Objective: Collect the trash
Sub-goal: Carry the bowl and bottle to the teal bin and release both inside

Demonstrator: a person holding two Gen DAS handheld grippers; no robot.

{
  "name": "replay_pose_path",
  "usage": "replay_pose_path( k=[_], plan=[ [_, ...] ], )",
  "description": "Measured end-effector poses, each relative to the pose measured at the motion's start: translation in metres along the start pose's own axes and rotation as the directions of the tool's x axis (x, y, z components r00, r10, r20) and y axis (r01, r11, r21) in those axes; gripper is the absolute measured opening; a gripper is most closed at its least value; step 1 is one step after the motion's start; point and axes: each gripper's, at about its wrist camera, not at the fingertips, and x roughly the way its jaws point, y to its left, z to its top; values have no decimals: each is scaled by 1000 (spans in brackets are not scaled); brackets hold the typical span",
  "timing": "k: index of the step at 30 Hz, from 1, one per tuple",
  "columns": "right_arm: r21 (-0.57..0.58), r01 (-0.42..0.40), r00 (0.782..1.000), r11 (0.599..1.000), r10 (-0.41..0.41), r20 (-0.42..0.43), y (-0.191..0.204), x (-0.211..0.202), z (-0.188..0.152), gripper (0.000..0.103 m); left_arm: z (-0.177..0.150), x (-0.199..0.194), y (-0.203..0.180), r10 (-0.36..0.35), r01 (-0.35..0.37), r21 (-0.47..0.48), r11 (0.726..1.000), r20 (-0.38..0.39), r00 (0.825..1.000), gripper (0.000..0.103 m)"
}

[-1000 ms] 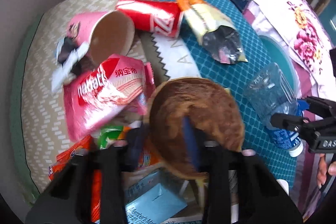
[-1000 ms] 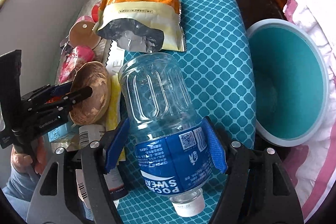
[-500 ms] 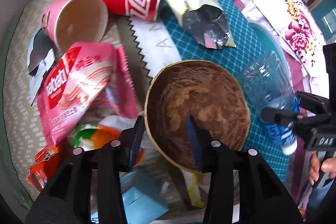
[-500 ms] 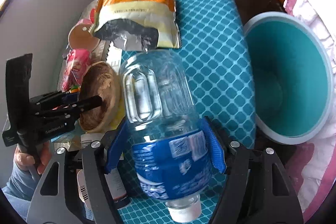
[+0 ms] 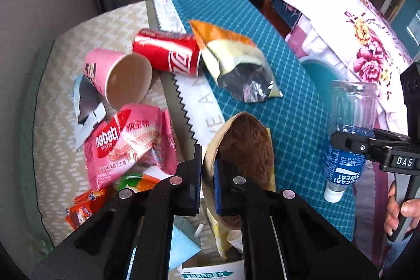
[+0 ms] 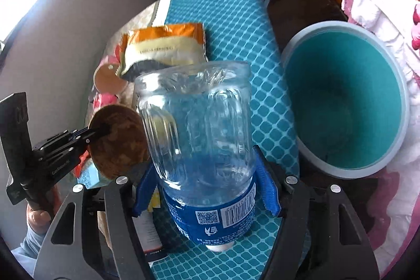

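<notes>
We hold the left gripper (image 5: 208, 169) clamped on the near rim of a brown paper bowl (image 5: 245, 146), one finger outside the wall and one inside. The bowl is raised off the table and tilted on edge. It looks empty, light and thin-walled; we judge that the rim will flex under load, so a pinch at the rim, as here, is the correct hold, and squeezing harder would only crease it.

We hold the right gripper (image 6: 207, 193) closed across the blue label of a clear plastic bottle (image 6: 195, 127), cap toward the camera, base pointing away. The bottle appears empty, so light, smooth and easily dented. The labelled band is the better grip zone: it is narrower and less slippery than the ribbed body.

The teal bin (image 6: 393, 85) stands on the floor just beside the table edge, to the right of the bottle.

On the table remain a red cola can (image 5: 168, 54), a pink paper cup (image 5: 118, 75), a foil snack bag (image 5: 236, 64) and a pink wafer wrapper (image 5: 128, 143). The wrappers are limp; we would pinch them at an edge.
</notes>
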Motion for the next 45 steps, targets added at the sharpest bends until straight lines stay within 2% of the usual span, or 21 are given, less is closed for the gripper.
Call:
replay_pose_path(
  k=[7, 12, 16, 22, 25, 31, 36, 39, 42, 44, 45],
  plan=[
    [34, -7, 991, 999, 2, 131, -16, -47, 17, 63, 21, -17, -22, -12, 10, 39, 999, 51, 999, 8],
    [113, 46, 969, 993, -72, 238, -52, -83, 32, 63, 42, -21, -42, -38, 34, 64, 997, 66, 997, 8],
    [201, 66, 948, 977, -124, 293, -86, -104, 35, 63, 65, -7, -82, -60, 51, 139, 989, 60, 996, 8],
    [270, 123, 937, 955, -202, 286, -124, -104, 30, 63, 89, 41, -155, -99, 95, 250, 964, 6, 995, 8],
    [305, 159, 933, 939, -244, 265, -145, -97, 28, 63, 92, 69, -184, -91, 97, 285, 954, -33, 995, 8],
    [331, 181, 932, 926, -270, 244, -170, -87, 27, 63, 87, 107, -222, -86, 118, 344, 932, -107, 990, 9],
    [341, 190, 930, 920, -280, 237, -178, -81, 24, 63, 82, 119, -233, -95, 142, 361, 922, -145, 985, 13],
    [336, 193, 936, 922, -276, 218, -180, -74, 23, 63, 79, 120, -234, -78, 128, 373, 919, -145, 986, 23],
    [333, 190, 941, 923, -268, 206, -180, -68, 23, 63, 80, 113, -230, -84, 123, 360, 925, -123, 989, 43],
    [331, 191, 944, 924, -266, 197, -178, -65, 22, 63, 80, 103, -225, -83, 111, 355, 928, -93, 992, 62],
    [329, 195, 944, 924, -267, 192, -177, -64, 22, 63, 80, 97, -222, -86, 108, 354, 929, -77, 993, 65]
  ],
)
